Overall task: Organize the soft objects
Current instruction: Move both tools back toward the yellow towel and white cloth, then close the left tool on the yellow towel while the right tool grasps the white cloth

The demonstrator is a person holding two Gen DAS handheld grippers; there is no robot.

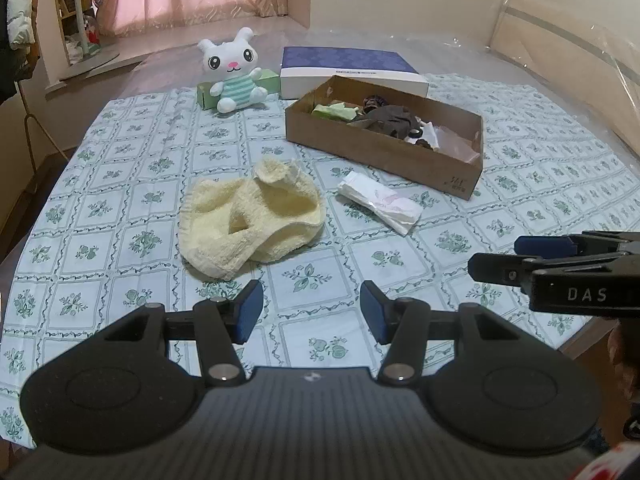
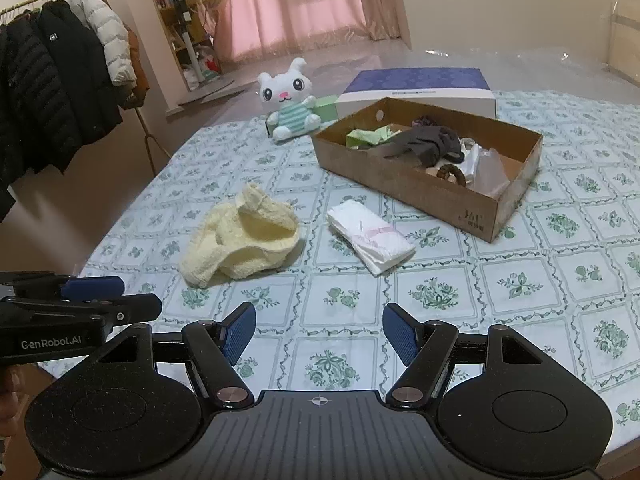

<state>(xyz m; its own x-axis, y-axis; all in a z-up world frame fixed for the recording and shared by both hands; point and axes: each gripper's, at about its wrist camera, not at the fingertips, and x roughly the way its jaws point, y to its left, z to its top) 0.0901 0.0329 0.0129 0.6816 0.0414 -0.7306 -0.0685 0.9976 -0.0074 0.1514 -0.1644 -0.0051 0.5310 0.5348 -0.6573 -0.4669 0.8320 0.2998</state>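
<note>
left wrist view
left tongs: the left gripper (image 1: 311, 310) hovers with jaws spread and nothing between them, aimed down at the floral sheet (image 1: 120, 208), likely ready to choose a piece.
yellow cloth: the yellow knit cloth (image 1: 248, 224) lies crumpled just ahead and to the left, loose on the sheet, so it looks not yet sorted.
white packet: the white packet (image 1: 380, 206) lies between the cloth and the cardboard box (image 1: 384, 152), near its front wall.
box: open on top, already holding dark and green soft pieces, so it seems to be the collecting place.

right wrist view
right tongs: the right gripper (image 2: 319, 332) is also spread and empty, above bare sheet.
plush: the plush rabbit (image 2: 290, 100) sits upright behind, leaning on a green carton (image 2: 326, 108), apart from the box.
</note>
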